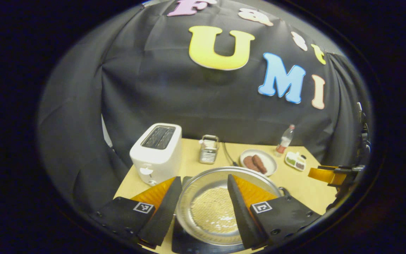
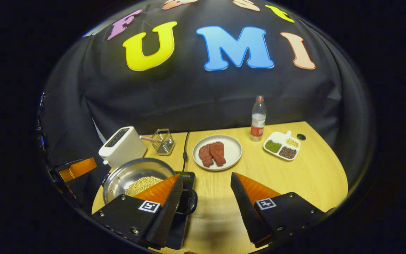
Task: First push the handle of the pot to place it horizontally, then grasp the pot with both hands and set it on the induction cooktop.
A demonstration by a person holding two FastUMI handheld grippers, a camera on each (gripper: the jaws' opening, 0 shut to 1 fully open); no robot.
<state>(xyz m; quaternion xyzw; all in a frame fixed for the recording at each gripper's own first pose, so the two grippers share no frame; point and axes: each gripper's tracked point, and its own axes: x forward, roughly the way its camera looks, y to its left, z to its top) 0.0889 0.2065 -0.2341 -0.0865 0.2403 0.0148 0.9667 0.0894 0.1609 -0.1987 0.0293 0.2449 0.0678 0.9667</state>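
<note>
Pot [image 2: 132, 180] on cooktop [image 2: 185, 176], toaster [image 2: 122, 146] behind, steak plate [image 2: 217, 152] beside, both tools spread, empty

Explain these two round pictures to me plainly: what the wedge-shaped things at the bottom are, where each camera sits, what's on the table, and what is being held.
A person holds a two-finger gripper in each hand; a fisheye camera rides on each.

In the left gripper view, the left gripper hangs open over the steel pot, which sits on the black induction cooktop. The right gripper view shows the right gripper open, beside the pot's handle.

On the wooden table: a white toaster, a wire basket, a plate of meat, a bottle and a divided dish.

Neither gripper holds anything.
</note>
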